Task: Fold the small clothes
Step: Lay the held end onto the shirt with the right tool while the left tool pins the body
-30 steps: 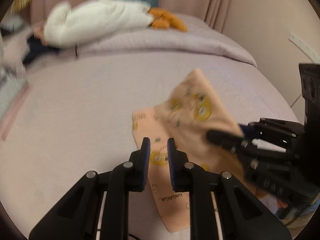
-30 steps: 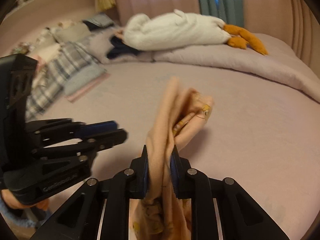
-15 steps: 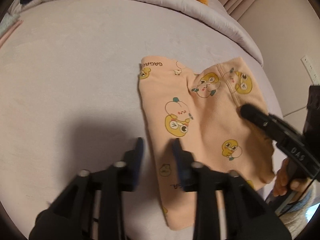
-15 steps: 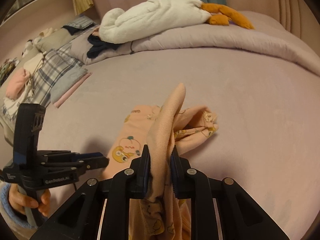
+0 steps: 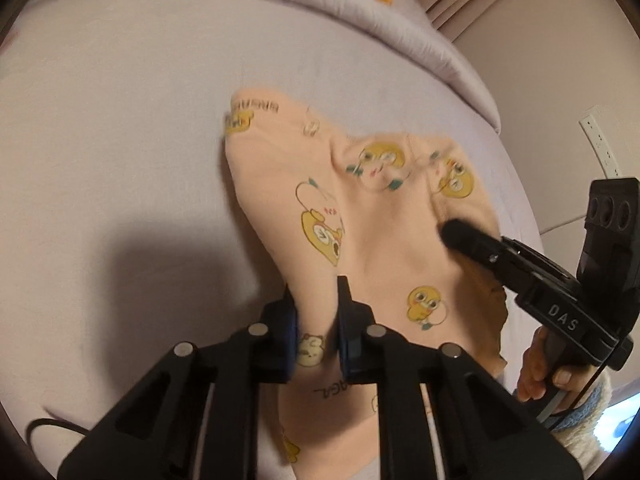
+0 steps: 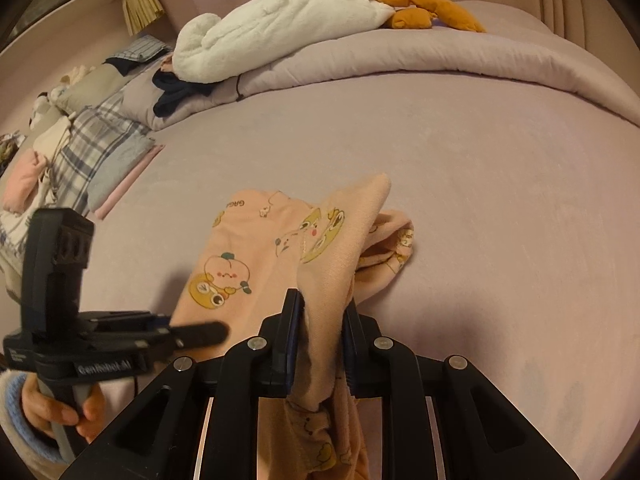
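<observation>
A small peach garment (image 5: 380,248) with yellow duck prints lies on the mauve bed (image 5: 120,140). My left gripper (image 5: 316,312) stands with a raised fold of the garment's left edge between its jaws, closed on the cloth. My right gripper (image 6: 322,312) is shut on a bunched fold of the same garment (image 6: 280,248) and holds it lifted off the bed. The right gripper shows in the left wrist view (image 5: 500,252) over the garment's right side. The left gripper shows in the right wrist view (image 6: 192,334), low at the left.
A rolled mauve duvet (image 6: 440,60) crosses the back of the bed, with a white plush toy (image 6: 280,24) and an orange one (image 6: 424,4) on it. Folded plaid and pink clothes (image 6: 80,152) are stacked at the left. A wall socket (image 5: 600,144) is at the right.
My left gripper has come down onto the garment's left edge and closed on a fold. The right gripper has lowered its bunched fold toward the bed.
</observation>
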